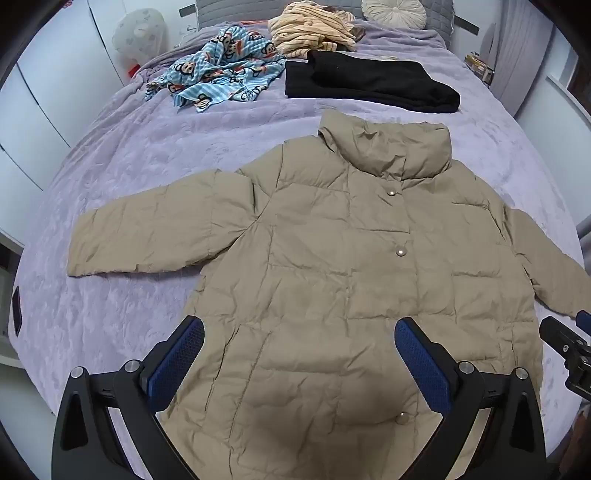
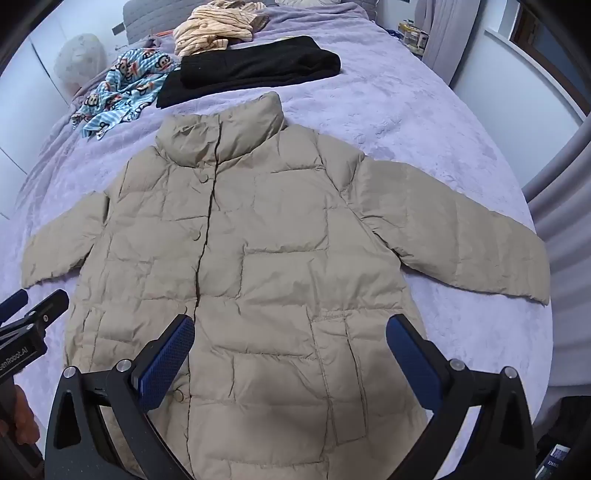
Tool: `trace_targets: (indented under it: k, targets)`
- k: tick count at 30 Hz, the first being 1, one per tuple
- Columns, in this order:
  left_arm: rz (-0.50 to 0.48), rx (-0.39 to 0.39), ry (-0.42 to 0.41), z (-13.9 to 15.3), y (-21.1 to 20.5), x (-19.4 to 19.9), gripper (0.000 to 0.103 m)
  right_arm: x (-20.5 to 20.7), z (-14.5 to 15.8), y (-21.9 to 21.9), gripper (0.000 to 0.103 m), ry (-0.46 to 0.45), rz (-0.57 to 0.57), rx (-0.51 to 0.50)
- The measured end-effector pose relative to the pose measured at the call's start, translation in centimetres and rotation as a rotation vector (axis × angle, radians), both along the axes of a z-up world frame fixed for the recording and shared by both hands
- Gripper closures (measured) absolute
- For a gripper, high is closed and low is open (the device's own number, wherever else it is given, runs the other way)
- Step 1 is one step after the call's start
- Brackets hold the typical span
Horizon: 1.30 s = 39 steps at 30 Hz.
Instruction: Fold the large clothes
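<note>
A beige quilted puffer jacket [image 1: 325,266] lies flat and face up on the lilac bed cover [image 1: 122,184], collar away from me, both sleeves spread out to the sides. It also shows in the right wrist view [image 2: 266,258]. My left gripper [image 1: 299,354] is open and empty, above the jacket's lower front near the hem. My right gripper [image 2: 290,354] is open and empty, above the jacket's lower right panel. The right gripper's tip shows at the right edge of the left wrist view [image 1: 565,343]; the left gripper's tip shows at the left edge of the right wrist view [image 2: 33,314].
Beyond the collar lie a folded black garment [image 1: 369,81], a blue cartoon-print garment [image 1: 218,74] and a cream striped garment [image 1: 314,29]. A round cushion [image 1: 393,13] sits at the headboard. White wardrobe doors [image 1: 44,92] stand left; a curtain [image 2: 561,206] hangs right.
</note>
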State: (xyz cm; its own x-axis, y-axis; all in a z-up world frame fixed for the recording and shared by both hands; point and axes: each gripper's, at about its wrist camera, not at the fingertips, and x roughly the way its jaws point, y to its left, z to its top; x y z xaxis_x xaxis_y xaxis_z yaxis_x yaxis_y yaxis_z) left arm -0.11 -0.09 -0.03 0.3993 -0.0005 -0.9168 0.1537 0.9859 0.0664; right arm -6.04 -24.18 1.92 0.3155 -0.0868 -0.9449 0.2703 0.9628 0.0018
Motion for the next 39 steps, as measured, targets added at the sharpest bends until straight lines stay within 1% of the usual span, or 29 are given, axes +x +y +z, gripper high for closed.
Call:
trace_targets:
  k: [1,2,3,5,6,7,10,14,16,39]
  targets:
    - [-0.013,-0.005,0.007,0.0,-0.1,-0.1,0.000,0.0,-0.1,-0.1,0.000,-0.002,0.002,0.000]
    - [-0.005,-0.030,0.004,0.3,0.4,-0.3,0.000,0.0,-0.1,-0.2,0.000,0.000,0.000,0.003]
    - [0.000,-0.029,-0.002,0.4,0.4,-0.7,0.000,0.1,-0.2,-0.3,0.000,0.004,-0.001,0.005]
    - [0.007,-0.038,0.013,0.3,0.3,-0.6,0.000,0.2,-0.5,-0.5,0.000,0.013,-0.001,0.004]
    - [0.016,-0.035,0.039,0.6,-0.1,0.4,0.000,0.5,-0.3,-0.1,0.000,0.017,-0.002,0.001]
    - [0.017,-0.038,0.040,0.7,-0.1,0.5,0.000,0.7,0.0,0.4,0.000,0.016,-0.001,-0.002]
    - [0.021,-0.034,0.036,0.5,-0.2,0.5,0.000,0.8,-0.2,0.1,0.000,0.008,0.006,0.011]
    - [0.021,-0.040,0.040,0.7,-0.1,0.7,0.000,1.4,-0.1,1.3,0.000,0.020,0.006,0.010]
    - [0.017,-0.040,0.041,0.6,-0.2,0.8,0.000,1.0,-0.5,0.2,0.000,0.007,0.017,0.022]
    - [0.010,-0.040,0.053,0.5,-0.6,0.8,0.000,1.1,-0.7,0.3,0.000,0.007,0.015,0.018]
